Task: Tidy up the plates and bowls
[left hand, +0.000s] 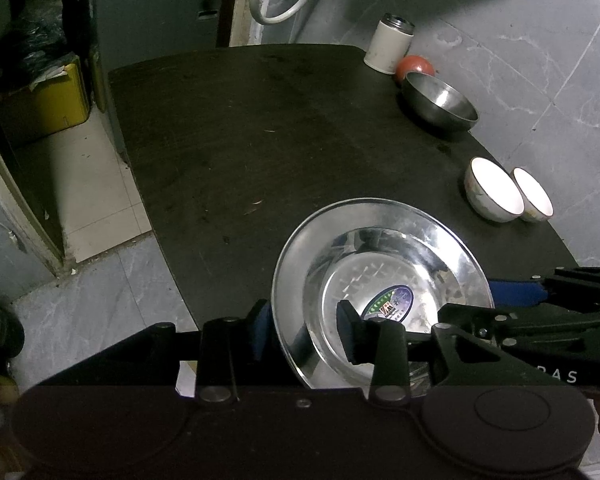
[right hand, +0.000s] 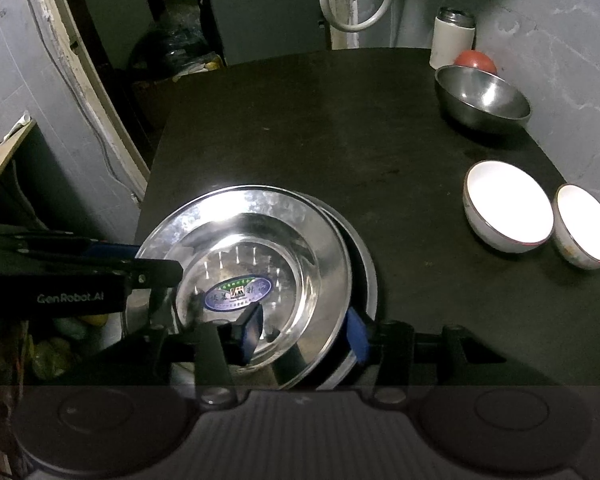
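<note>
1. My left claw [left hand: 306,330] and right claw [right hand: 304,334] each pinch the steel plate's [right hand: 260,216] rim, at the bench's [right hand: 300,120] near edge.
2. One steel bowl [right hand: 482,100], two white bowls [right hand: 506,206].

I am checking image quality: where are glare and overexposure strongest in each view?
Left wrist view: both white bowls are blown out inside; the steel plate shows bright glare near its sticker. Right wrist view: the same bowls are washed out, and glare streaks the plate rim; the corners are dark.
</note>
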Motion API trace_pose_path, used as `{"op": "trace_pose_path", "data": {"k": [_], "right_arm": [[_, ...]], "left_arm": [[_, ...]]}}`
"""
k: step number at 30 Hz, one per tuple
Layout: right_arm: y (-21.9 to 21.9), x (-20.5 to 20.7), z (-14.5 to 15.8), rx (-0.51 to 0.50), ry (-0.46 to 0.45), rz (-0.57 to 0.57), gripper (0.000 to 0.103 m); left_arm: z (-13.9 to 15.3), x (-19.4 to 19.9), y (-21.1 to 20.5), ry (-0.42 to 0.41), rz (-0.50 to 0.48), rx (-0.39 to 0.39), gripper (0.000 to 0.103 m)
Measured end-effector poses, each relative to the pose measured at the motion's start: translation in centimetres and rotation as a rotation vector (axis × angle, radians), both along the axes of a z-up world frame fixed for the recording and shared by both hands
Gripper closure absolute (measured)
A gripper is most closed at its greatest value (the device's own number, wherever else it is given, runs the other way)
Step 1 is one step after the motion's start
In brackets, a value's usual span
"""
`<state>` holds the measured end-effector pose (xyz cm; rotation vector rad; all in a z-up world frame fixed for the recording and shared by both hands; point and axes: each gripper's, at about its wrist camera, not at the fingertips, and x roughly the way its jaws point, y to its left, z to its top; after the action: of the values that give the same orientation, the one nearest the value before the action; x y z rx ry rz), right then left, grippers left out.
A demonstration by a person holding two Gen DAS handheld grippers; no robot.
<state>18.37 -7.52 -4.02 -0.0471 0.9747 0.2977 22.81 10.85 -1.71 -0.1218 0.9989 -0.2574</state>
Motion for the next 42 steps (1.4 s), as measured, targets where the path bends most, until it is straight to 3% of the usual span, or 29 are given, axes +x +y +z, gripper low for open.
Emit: {"op": "trace_pose_path", "data": {"k": [12,14,16,19,21,24,29,32,42], "right_arm": [[-0.3,0.0,0.5,-0.009,-0.009,-0.006,0.049],[-0.4,0.0,0.5,-0.006,-0.009,-0.010,0.048],[-0.6,-0.1,0.6,0.002,-0.013,-0.015,0.044],[-1.1,-0.2,1.0,0.025,-0.030,-0.027,0.034],[-1.7,-0.2,1.4,0.041,-0.047,-0.040,0.022],[-2.7,-0.1,2.0,0.057,-0.079,-0.073,0.013],[-5.0,0.6,2.8,0.089,-0.119,-0.139,0.000],[-6.5,1.3,3.1,0.106,-0.142,-0.186,0.000],[-13.6,4.4,3.0,0.154,-0.256,-0.414,0.000]], "left_arm": [[-0.1,-0.1,0.1,0.001,0.002,0.000,0.060],[-0.1,-0.1,0.2,0.000,0.009,0.000,0.053],[0.2,0.0,0.4,-0.010,0.023,-0.004,0.037],[0.7,0.2,0.9,-0.033,0.049,-0.010,0.019],[1.1,0.6,1.2,-0.041,0.066,-0.015,0.012],[1.6,1.6,1.3,-0.039,0.091,-0.015,0.002],[2.3,4.1,1.1,-0.042,0.102,-0.041,0.001],[2.9,5.9,0.7,-0.060,0.104,-0.106,0.001],[4.1,15.4,-5.8,-0.196,0.006,-0.164,0.001]]}}
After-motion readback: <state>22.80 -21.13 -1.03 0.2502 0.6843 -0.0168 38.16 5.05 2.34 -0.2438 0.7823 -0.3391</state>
